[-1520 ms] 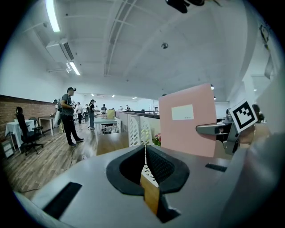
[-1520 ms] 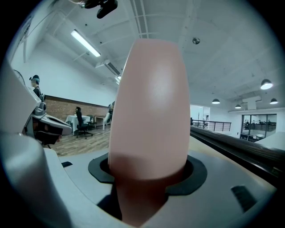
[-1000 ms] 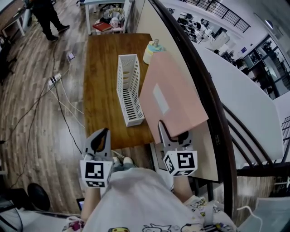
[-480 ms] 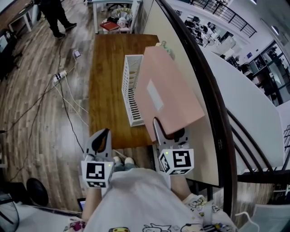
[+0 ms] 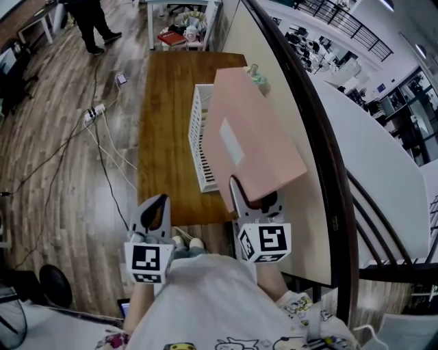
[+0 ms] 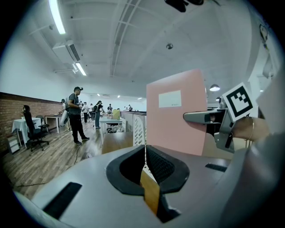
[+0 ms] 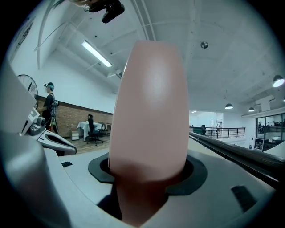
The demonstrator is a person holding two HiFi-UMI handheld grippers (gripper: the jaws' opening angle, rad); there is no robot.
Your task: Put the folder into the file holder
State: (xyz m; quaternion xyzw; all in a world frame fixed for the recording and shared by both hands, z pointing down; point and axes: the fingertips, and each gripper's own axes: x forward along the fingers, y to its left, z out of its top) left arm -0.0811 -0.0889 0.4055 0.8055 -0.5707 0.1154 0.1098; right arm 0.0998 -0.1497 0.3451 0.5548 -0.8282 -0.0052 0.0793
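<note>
The right gripper [image 5: 255, 199] holds the pink folder [image 5: 254, 140] by its near edge: its fingers [image 5: 236, 193] are closed on the sheet, and in the right gripper view the folder fills the space between them and stands up straight out of the grip. The folder is in the air above the right part of the table [image 5: 164, 116], tilted, with its far edge higher up. In the head view it covers the right side of the white file holder [image 5: 200, 140], but it is not inside the holder. A small pale label [image 5: 231, 143] is on the face of the folder that looks toward the left. The file holder stands upright on the brown table, long and narrow, with slotted walls, and its length runs from near to far. Beyond the far corner of the folder, a small bottle [image 5: 256, 74] with a pale green top stands at the right edge of the table. The left gripper [image 5: 156, 208] is held low and near the person's body, off the near left corner of the table and well apart from the folder; its fingers [image 6: 161, 168] are pressed together with nothing between them. White cables [image 5: 102, 140] lie on the wooden floor [image 5: 48, 171] to the left of the table, and a person [image 5: 92, 20] in dark clothes stands far away at the left. A dark curved railing [image 5: 321, 157] runs along the right side of the table.
</note>
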